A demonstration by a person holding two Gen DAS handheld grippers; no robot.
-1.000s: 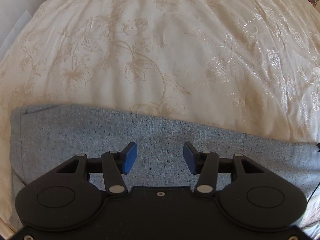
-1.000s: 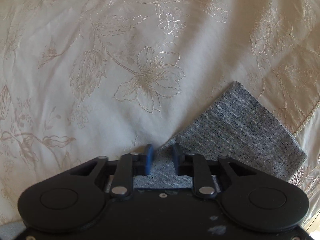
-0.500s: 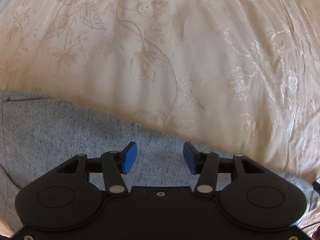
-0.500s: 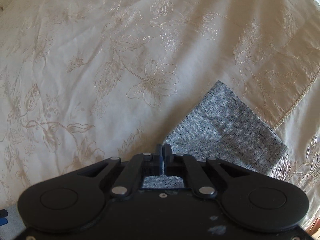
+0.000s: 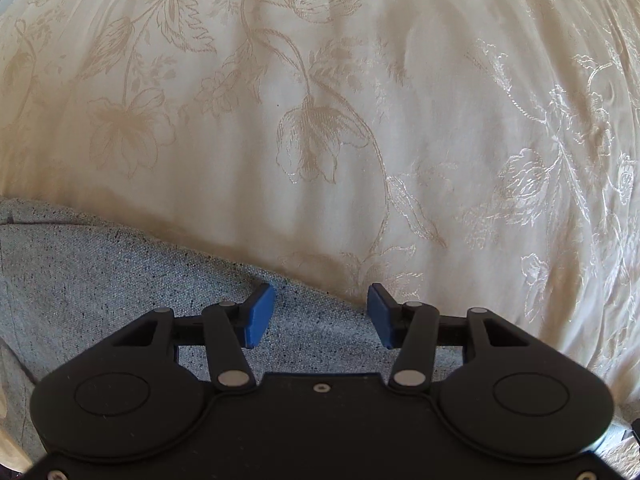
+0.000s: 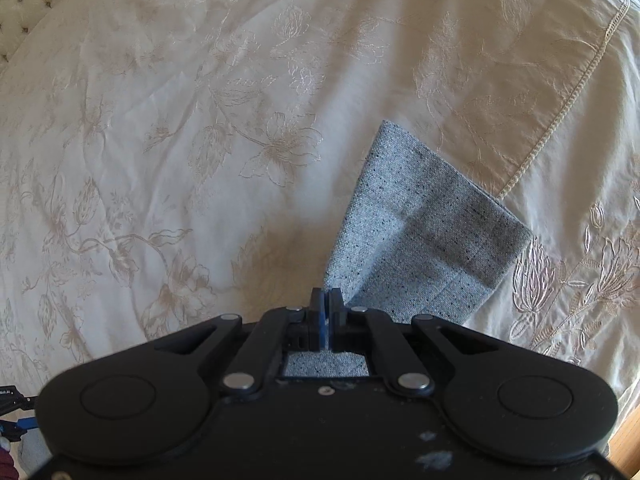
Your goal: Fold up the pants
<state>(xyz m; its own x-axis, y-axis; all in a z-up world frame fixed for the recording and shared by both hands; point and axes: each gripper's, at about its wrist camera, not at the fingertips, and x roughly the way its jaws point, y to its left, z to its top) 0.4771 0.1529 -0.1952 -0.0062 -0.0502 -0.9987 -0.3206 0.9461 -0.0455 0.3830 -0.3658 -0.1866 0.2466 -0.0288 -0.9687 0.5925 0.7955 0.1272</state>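
Lifted now, pants (image 6: 420,236) hem hangs, seemingly clear of bedspread (image 6: 160,120).

Pants (image 5: 120,292) lie on bedspread (image 5: 320,120); leg end (image 6: 420,232) lifted above bedspread, near its corded edge (image 6: 560,120).

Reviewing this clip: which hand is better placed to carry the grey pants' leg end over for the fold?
Right. The right gripper has its jaws shut on the speckled grey woven pants, the hem end lifted off the cream embroidered bedspread. The left gripper hovers open, gripping nothing.
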